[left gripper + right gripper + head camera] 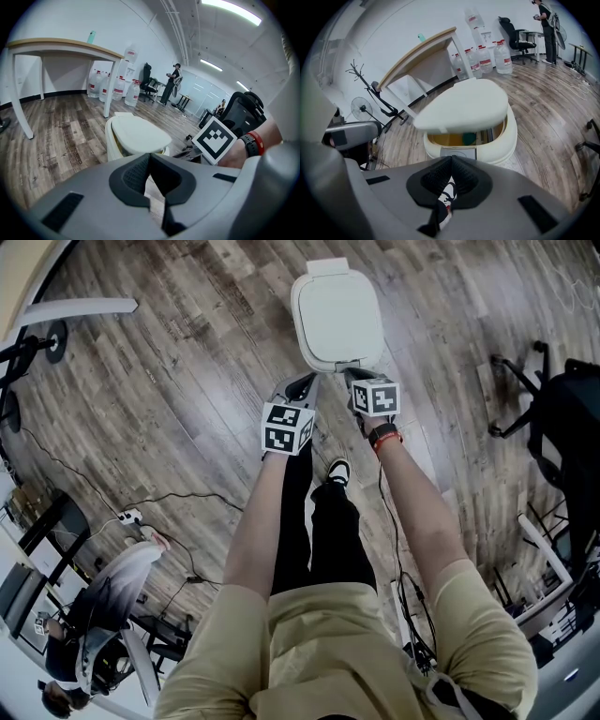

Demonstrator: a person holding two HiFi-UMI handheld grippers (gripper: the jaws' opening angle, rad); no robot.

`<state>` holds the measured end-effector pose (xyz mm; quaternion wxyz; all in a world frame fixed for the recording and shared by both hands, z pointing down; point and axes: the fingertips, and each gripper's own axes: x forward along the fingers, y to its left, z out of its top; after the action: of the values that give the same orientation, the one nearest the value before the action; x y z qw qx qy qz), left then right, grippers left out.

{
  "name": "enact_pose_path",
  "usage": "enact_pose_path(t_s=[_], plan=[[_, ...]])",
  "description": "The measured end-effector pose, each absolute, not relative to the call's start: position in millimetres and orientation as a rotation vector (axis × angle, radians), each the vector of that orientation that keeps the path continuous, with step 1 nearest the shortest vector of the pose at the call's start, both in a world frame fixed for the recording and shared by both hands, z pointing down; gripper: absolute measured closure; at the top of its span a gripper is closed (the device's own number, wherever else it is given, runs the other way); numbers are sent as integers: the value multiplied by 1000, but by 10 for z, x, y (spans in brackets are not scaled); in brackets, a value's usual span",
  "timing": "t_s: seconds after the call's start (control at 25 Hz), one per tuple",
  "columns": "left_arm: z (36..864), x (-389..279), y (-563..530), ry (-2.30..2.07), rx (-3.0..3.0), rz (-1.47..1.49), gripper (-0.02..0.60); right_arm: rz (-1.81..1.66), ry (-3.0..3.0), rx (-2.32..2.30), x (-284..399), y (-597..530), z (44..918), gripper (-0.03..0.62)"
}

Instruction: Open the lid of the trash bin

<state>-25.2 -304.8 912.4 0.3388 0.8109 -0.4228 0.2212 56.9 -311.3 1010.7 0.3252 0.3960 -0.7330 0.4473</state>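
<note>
A white trash bin stands on the wood floor straight in front of my feet. In the right gripper view its lid is tilted up at the front, leaving a gap that shows the yellowish inside above the bin's body. From the left gripper view, the lid also sits slightly raised. My left gripper is shut and empty, just short of the bin's near left corner. My right gripper is shut too, at the bin's front edge, below the lid.
A wooden table and water bottles stand beyond the bin. An office chair is at the right, with cables on the floor at the left. One person stands far off; another sits nearby behind me. My shoe is behind the grippers.
</note>
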Motion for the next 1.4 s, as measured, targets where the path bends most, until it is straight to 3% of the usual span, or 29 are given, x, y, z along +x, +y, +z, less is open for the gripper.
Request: enact_pose_path(t_s=[0.84, 1.4], plan=[[9050, -328, -2970, -1149, 2082, 610, 557, 1178, -1902, 985, 604, -3113, 10039, 582], [7679, -390, -2757, -1224, 2094, 531, 557, 1113, -2011, 1075, 803, -2826, 8359, 582]])
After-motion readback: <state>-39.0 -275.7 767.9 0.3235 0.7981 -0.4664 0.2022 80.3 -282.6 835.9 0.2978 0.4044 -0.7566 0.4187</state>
